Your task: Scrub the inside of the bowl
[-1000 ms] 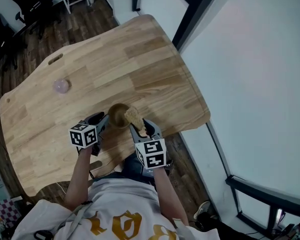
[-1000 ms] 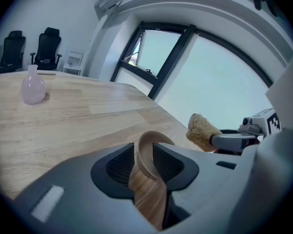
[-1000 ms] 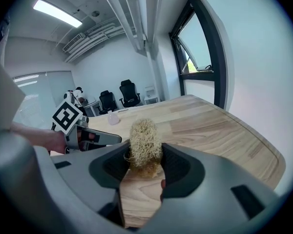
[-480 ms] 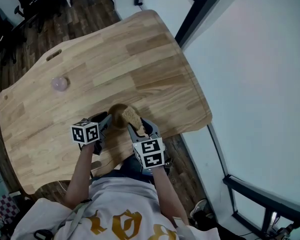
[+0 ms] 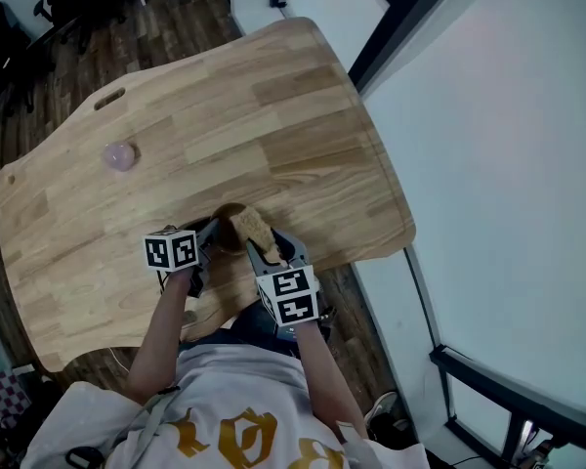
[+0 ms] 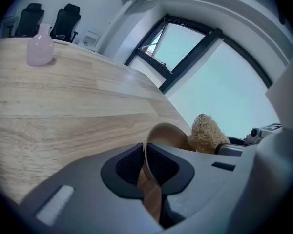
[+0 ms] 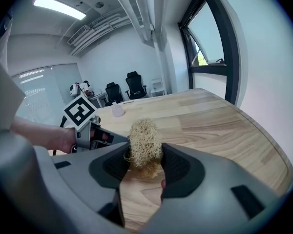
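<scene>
Pale wooden bench (image 5: 273, 115): left claw (image 6: 145, 162) clamps a brown wooden bowl (image 6: 170, 136) by its rim; right claw (image 7: 144, 165) pinches a tan fibrous scrubber (image 7: 144, 140).

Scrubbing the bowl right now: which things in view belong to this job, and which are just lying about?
Part of the job:
- bowl, rim clamped in the left gripper
- scrubber, clamped in the right gripper
- table under them

Just lying about:
- pink bottle, far off on the table
- office chairs beyond the table
</scene>
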### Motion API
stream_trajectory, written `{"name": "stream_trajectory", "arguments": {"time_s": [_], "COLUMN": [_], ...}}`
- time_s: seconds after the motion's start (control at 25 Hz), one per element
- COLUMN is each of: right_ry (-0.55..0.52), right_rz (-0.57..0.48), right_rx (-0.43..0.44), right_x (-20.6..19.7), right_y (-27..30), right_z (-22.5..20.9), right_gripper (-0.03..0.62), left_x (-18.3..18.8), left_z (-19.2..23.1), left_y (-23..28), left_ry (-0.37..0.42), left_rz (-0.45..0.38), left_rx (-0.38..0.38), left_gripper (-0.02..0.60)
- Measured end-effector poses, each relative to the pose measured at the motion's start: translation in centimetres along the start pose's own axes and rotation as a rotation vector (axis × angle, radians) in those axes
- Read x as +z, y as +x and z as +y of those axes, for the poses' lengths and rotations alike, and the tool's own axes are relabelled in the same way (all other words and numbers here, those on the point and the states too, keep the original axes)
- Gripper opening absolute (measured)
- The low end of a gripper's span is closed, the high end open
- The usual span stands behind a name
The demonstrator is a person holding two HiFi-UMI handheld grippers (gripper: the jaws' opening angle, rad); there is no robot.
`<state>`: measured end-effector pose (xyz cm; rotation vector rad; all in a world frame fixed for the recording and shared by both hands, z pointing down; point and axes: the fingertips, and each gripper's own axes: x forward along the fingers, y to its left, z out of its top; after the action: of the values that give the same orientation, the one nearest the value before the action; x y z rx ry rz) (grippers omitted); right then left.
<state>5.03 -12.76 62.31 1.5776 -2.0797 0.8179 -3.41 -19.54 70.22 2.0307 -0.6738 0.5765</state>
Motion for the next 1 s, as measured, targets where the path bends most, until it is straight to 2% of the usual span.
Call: {"name": "stream_trajectory", "arguments": {"time_s": [0.16, 0.4, 0.64, 1.0], "right_ry": [-0.006, 0.028, 0.038, -0.027], "right_rz": [0.028, 0.105, 0.159, 0.230], "right_rx": [0.016, 0.033, 0.003, -0.002], "right_x": [-0.1, -0.7, -1.1, -0.7], "right_y": [0.1, 0.2, -0.2, -1.6], "right_z": [0.7, 2.4, 3.2, 4.6], "right_gripper": [0.181, 0.182, 0.181, 0.181], "left_x": [0.3, 1.1, 0.8, 0.7], "left_z": [0.4, -0.3, -2.3, -4.8], "left_y": [-0.6, -2.7, -4.9, -7.7], "left_ry": [0.030, 0.149, 0.240, 0.274], "left_rz": [-0.022, -0.052, -0.055, -0.088], "left_rx": [0.047, 0.112, 0.107, 0.092], "left_gripper": [0.023, 0.021, 0.023, 0.034]}}
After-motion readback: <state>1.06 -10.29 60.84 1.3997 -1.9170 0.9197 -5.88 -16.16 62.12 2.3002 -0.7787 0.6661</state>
